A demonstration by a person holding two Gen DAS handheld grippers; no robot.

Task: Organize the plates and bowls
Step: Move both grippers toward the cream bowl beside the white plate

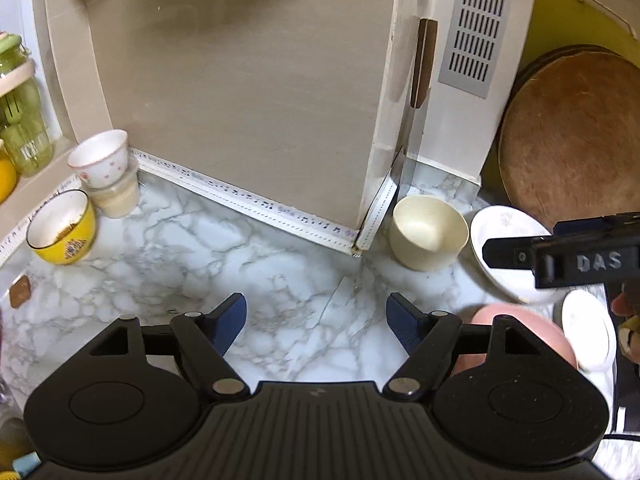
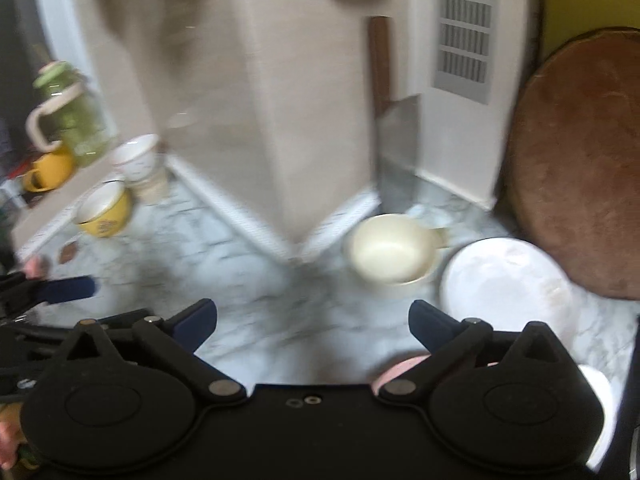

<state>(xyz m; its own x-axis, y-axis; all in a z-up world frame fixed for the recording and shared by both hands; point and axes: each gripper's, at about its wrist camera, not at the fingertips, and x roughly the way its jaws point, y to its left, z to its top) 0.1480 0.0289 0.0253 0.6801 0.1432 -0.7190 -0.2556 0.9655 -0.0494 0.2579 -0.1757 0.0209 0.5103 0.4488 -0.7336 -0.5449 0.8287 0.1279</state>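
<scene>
On the marble counter (image 1: 224, 248) stand a cream bowl (image 1: 428, 232), a white plate (image 1: 508, 256), a pink bowl (image 1: 524, 332) and a small white dish (image 1: 588, 328) at the right. A yellow bowl (image 1: 62, 226) and a white dotted cup stacked on a cream cup (image 1: 106, 168) stand at the left. My left gripper (image 1: 316, 316) is open and empty above the counter's middle. My right gripper (image 2: 312, 320) is open and empty; the cream bowl (image 2: 390, 252) and white plate (image 2: 504, 284) lie just ahead of it. The pink bowl (image 2: 396, 372) is mostly hidden under its right finger.
A beige wall corner (image 1: 248, 92) juts out behind. A round wooden board (image 1: 572, 140) leans at the right. A cleaver (image 1: 416, 120) stands against the wall. A green glass jar (image 1: 20, 112) sits on a shelf at the left.
</scene>
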